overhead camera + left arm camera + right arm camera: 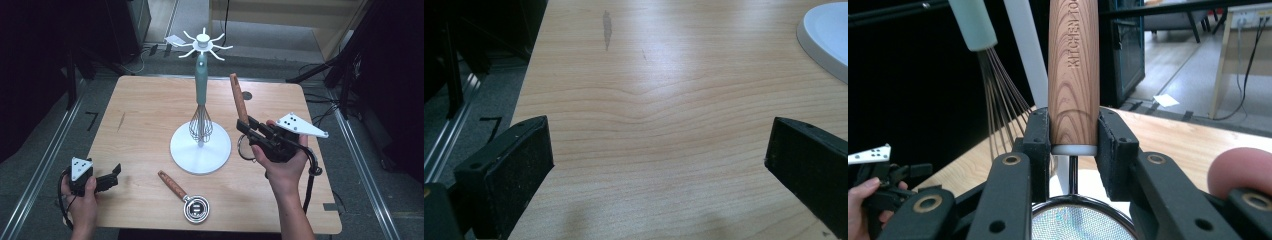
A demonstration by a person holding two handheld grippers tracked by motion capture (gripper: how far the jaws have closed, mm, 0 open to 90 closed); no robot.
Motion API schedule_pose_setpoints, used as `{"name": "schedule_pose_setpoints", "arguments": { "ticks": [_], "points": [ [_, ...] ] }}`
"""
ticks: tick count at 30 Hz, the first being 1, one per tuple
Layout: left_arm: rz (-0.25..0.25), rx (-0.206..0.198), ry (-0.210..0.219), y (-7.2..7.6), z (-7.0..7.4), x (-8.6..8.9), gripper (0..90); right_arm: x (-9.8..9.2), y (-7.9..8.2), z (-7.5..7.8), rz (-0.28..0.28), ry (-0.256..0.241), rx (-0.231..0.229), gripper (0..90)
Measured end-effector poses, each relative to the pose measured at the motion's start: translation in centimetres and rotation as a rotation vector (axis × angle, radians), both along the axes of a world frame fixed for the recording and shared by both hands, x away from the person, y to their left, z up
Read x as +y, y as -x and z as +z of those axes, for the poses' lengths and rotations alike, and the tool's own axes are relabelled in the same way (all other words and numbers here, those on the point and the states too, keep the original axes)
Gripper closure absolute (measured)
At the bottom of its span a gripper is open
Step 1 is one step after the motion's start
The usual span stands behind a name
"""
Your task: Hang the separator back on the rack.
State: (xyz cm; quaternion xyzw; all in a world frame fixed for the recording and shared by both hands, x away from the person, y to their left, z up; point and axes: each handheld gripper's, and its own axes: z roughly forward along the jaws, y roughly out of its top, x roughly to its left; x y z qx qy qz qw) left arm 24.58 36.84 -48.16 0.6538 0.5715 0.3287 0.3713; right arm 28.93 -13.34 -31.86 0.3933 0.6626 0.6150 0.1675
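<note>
Right gripper (246,128) has its fingers (1037,145) clenched on the strainer (1074,75), gripping the low end of the wooden handle just above the mesh bowl. Handle stands near upright, long axis tilted slightly, free end with its hanging hole pointing up and away. Rack (202,42) is to the left of the held strainer; its hooks sit higher than the handle tip, so the coming move looks like lift, then shift left toward a free hook. Whisk (201,100) already hangs on the stand, close beside the strainer, so contact is a risk. Right hand is clearly the nearer one. Left gripper (102,181) rests at the near left edge of the desk (145,110), fingers (509,170) released and wide, nothing between them. Second wooden-handled tool (185,197) lies flat on the desk near the front, between the two hands, handle angled away-left.
</note>
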Motion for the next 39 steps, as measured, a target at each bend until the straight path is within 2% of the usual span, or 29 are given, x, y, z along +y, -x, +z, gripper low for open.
{"name": "schedule_pose_setpoints", "arguments": {
  "ticks": [7,18,39],
  "points": [
    [0.001,0.001,0.003,0.0,0.0,0.0,0.0,0.1,0.3,1.2,0.002,-0.017,-0.05,71.1],
    [0.001,0.001,0.001,0.0,0.0,0.0,0.0,0.0,0.6,2.1,0.017,-0.052,-0.101,71.1],
    [0.001,-0.003,0.003,0.0,0.0,0.0,0.0,0.7,1.2,4.4,0.052,-0.079,-0.168,71.1]
  ]
}}
